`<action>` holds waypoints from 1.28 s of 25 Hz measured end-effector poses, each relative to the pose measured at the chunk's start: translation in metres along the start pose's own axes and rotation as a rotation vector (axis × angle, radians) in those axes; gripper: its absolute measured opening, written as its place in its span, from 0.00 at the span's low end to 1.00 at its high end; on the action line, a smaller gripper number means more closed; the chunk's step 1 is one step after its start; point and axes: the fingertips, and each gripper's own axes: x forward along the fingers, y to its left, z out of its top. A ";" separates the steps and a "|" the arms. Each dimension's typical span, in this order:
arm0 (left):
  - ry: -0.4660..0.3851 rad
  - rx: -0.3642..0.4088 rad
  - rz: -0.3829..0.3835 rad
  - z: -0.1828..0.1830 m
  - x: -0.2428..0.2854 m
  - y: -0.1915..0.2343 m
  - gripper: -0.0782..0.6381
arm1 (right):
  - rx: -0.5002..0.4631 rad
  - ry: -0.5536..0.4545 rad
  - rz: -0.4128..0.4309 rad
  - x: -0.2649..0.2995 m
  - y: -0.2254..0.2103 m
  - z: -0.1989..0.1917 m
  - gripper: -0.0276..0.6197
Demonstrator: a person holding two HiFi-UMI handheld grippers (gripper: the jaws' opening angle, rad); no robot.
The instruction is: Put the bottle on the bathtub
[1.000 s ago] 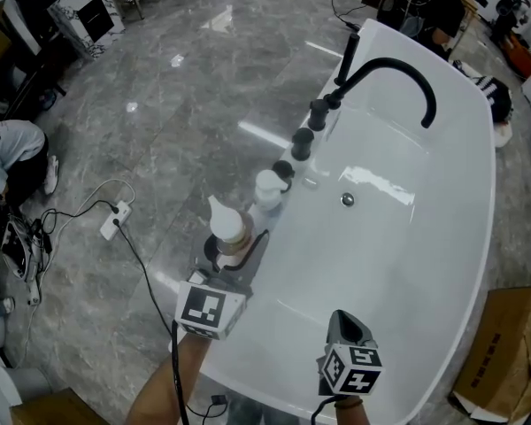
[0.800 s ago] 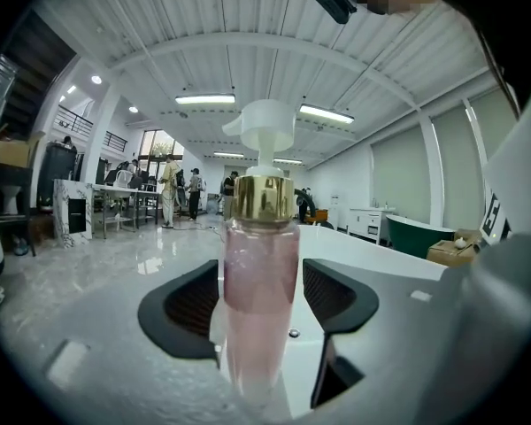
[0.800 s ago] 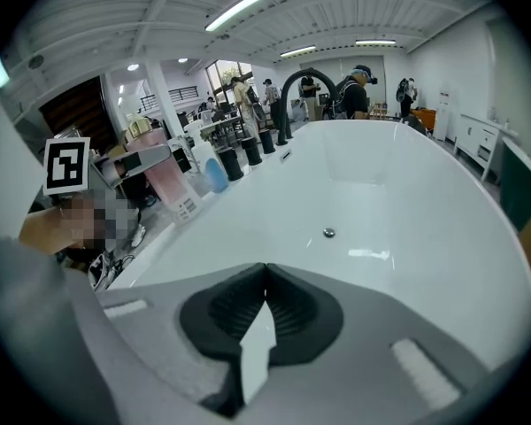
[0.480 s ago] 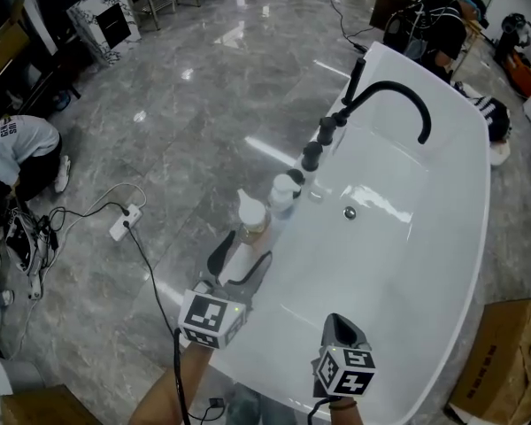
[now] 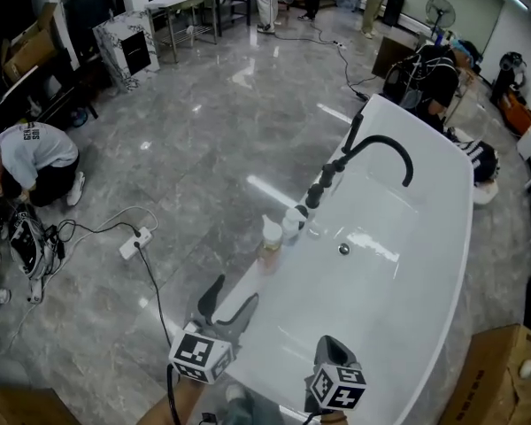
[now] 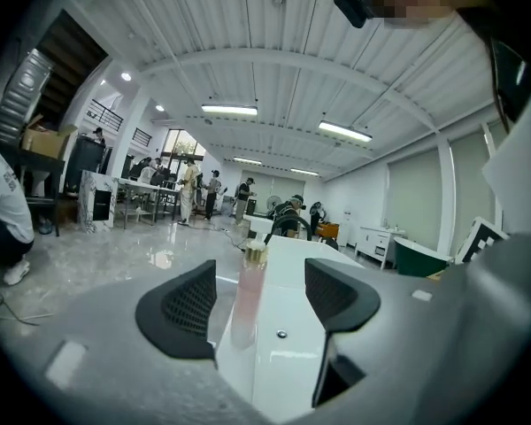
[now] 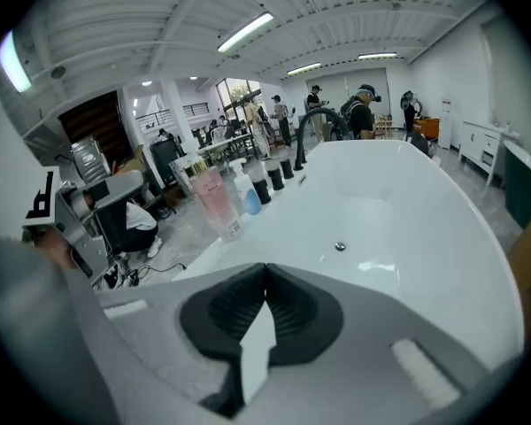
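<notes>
A pink bottle [image 5: 270, 243] with a gold collar and white cap stands upright on the rim of the white bathtub [image 5: 442, 237], beside other toiletries. In the left gripper view the pink bottle [image 6: 247, 290] stands well ahead of the jaws, apart from them. My left gripper [image 5: 223, 303] is open and empty, pulled back toward the tub's near end [image 6: 274, 343]. My right gripper [image 5: 334, 352] is shut with nothing in it, held over the tub's near end. The pink bottle [image 7: 217, 200] shows at the left in the right gripper view.
A white-and-blue bottle [image 5: 291, 225] and dark containers [image 5: 302, 212] line the rim next to the black curved tap [image 5: 372, 153]. A power strip [image 5: 135, 243] with cables lies on the grey floor. A crouching person [image 5: 31, 158] is at far left. A cardboard box [image 5: 491, 379] stands at right.
The left gripper has let go of the pink bottle and drawn back from it, jaws open. The head view has pulled back and now shows more of the room.
</notes>
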 end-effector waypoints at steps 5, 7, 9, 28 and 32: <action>-0.041 -0.029 0.086 0.051 -0.051 -0.006 0.53 | -0.009 -0.106 0.041 -0.042 0.029 0.041 0.05; -0.040 -0.045 0.128 0.069 -0.070 -0.008 0.53 | -0.023 -0.133 0.042 -0.060 0.036 0.056 0.05; -0.043 -0.063 0.147 0.088 -0.086 -0.011 0.49 | -0.036 -0.162 0.042 -0.077 0.040 0.073 0.05; -0.079 0.040 0.173 0.192 -0.139 -0.042 0.13 | -0.159 -0.446 -0.006 -0.206 0.043 0.185 0.05; -0.078 0.039 0.177 0.199 -0.134 -0.044 0.12 | -0.184 -0.493 -0.025 -0.224 0.038 0.207 0.05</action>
